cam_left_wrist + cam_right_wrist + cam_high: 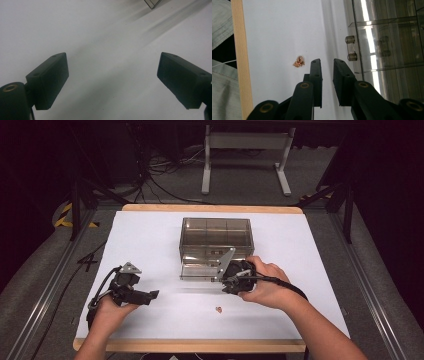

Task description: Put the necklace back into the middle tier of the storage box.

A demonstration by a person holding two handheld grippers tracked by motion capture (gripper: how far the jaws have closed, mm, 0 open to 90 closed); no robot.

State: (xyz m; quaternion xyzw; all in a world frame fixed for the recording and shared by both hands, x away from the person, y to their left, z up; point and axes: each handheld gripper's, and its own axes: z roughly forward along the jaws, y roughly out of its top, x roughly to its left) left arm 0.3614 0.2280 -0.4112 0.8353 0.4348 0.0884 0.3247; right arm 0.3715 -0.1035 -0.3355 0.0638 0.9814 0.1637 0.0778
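Nearest the person, the left hand point(107, 306) rests low on the white table point(150, 235), wrist straight, forearm coming up from the bottom edge. Its left tongs point(150, 296) point across toward the middle, lying level just above the surface. In the left gripper view those tongs point(112, 80) stand wide apart with bare table between them, gripping nothing.

A little further in, a tiny coppery trinket point(218, 309) lies alone on the table, between the two hands and closer to the right one. In the right gripper view it point(298, 62) sits just left of the tong tips, not touched.

The right hand point(265, 282) reaches further forward, forearm angling in from the lower right, and the right tongs point(222, 279) point leftward along the front of the box. Their jaws point(327, 65) leave a narrow gap, nothing in it.

Just beyond stands a clear smoky plastic drawer box point(216, 237), one drawer point(200, 269) pulled out, its small handle point(350, 48) just ahead of the tong tips, apart from them.
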